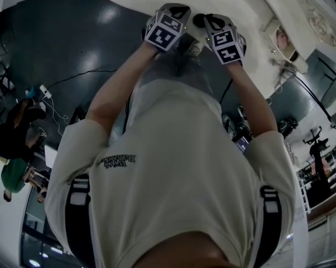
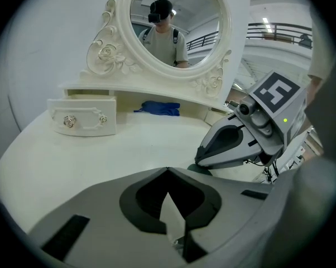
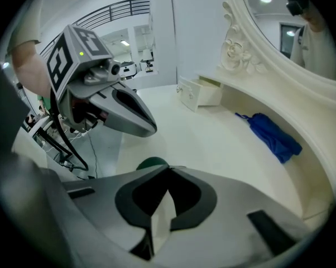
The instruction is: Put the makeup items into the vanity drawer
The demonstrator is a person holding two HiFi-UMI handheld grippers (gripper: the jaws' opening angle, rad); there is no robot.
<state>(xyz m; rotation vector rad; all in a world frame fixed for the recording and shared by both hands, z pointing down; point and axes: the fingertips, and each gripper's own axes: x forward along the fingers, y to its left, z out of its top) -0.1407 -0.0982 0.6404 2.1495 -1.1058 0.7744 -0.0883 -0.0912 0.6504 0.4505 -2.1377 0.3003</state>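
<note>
Small white drawer (image 2: 81, 116), carved front with two metal rose knobs, stands pulled out at the vanity's far left end, at 10 o'clock in the left gripper view. Blue soft bundle (image 2: 157, 108), crumpled fabric or pouch, lies under the mirror shelf at 12 o'clock, well apart from the drawer; what it is cannot be made out. Dark green round item (image 3: 151, 162) sits on the white vanity top (image 2: 101, 155) at 11 o'clock of the right gripper's tips. Only its domed upper part clears the jaw, so its shape and any contact with the jaw cannot be told. In the left gripper view it is a mere sliver under the other gripper's nose. The head view is mostly the person's torso; the table is hardly seen there. Carved oval mirror (image 2: 173, 27) is cut off at the top. Left gripper (image 2: 168, 171): jaws together at the tips, nothing between them. Right gripper (image 3: 168, 170): jaws closed tip to tip, nothing seen between the pads.
</note>
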